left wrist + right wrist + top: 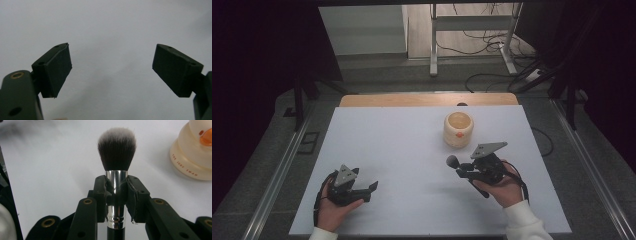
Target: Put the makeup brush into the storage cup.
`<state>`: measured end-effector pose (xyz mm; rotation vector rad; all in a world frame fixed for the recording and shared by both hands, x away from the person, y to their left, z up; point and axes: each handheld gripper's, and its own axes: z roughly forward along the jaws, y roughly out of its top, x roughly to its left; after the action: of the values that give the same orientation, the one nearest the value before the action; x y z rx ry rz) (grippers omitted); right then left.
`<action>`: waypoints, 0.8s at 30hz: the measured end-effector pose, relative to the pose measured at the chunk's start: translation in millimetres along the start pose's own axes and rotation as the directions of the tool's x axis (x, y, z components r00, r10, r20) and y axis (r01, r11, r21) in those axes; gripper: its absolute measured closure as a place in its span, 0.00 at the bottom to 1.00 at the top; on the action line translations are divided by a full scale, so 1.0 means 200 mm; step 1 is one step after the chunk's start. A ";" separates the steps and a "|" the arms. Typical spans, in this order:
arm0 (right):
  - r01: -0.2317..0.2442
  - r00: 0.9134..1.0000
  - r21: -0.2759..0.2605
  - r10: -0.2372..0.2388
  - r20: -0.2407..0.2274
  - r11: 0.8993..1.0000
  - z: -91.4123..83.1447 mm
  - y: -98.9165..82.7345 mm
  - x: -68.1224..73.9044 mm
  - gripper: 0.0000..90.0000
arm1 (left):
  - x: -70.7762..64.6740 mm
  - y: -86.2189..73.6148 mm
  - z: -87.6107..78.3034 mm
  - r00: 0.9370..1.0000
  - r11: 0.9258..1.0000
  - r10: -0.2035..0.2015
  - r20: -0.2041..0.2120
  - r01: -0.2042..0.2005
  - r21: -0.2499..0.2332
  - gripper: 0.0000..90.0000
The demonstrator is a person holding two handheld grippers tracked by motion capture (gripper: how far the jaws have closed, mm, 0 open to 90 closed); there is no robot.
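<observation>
White table top (402,165) over a wooden desk, dark curtains on both sides, grey floor with loose cables and a metal stand behind. Right gripper (117,192) jaws pinched on the silver ferrule of a makeup brush (116,147); dark bristles with pale tips point away from the camera, black handle runs down between the jaws. In the high view the right gripper (460,168) sits right of centre, brush head (452,161) pointing left, just above the table. Cream-coloured round jar (458,129) with an orange mark stands upright just behind it, near but not touching; also at the top right in the right gripper view (193,157). Left gripper (112,67) jaws spread wide, nothing between them, plain white surface ahead; it sits near the front left of the table (368,189), well apart from brush and jar.
</observation>
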<state>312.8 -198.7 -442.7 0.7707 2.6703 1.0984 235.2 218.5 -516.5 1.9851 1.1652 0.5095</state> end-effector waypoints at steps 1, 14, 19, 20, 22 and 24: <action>-0.001 1.000 -0.005 0.001 0.002 1.000 0.00 0.00 0.00 0.79 | 0.00 0.00 0.00 1.000 1.000 -0.001 0.000 0.001 0.001 0.18; -0.028 0.999 -0.061 0.029 0.021 0.998 -0.03 0.01 0.00 0.79 | -0.01 -0.01 0.00 1.000 1.000 -0.005 -0.007 0.005 0.004 0.18; -0.055 0.998 -0.106 0.058 0.031 0.993 -0.06 0.02 -0.01 0.79 | 0.00 -0.01 0.00 1.000 1.000 -0.006 -0.007 0.006 0.006 0.18; -0.059 0.998 -0.112 0.063 0.031 0.992 -0.07 0.03 -0.02 0.79 | 0.00 -0.01 0.00 1.000 1.000 -0.006 -0.007 0.006 0.006 0.18; -0.065 0.997 -0.126 0.069 0.033 0.990 -0.07 0.04 -0.02 0.79 | 0.00 -0.01 0.00 1.000 1.000 -0.005 -0.007 0.005 0.007 0.18; -0.066 0.997 -0.133 0.072 0.035 0.989 -0.08 0.05 -0.03 0.79 | 0.00 -0.01 0.00 1.000 1.000 0.000 -0.008 0.000 0.009 0.18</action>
<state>315.9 -205.1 -425.2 0.8567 2.5255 1.2480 233.9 219.2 -517.0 1.9927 1.1742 0.5136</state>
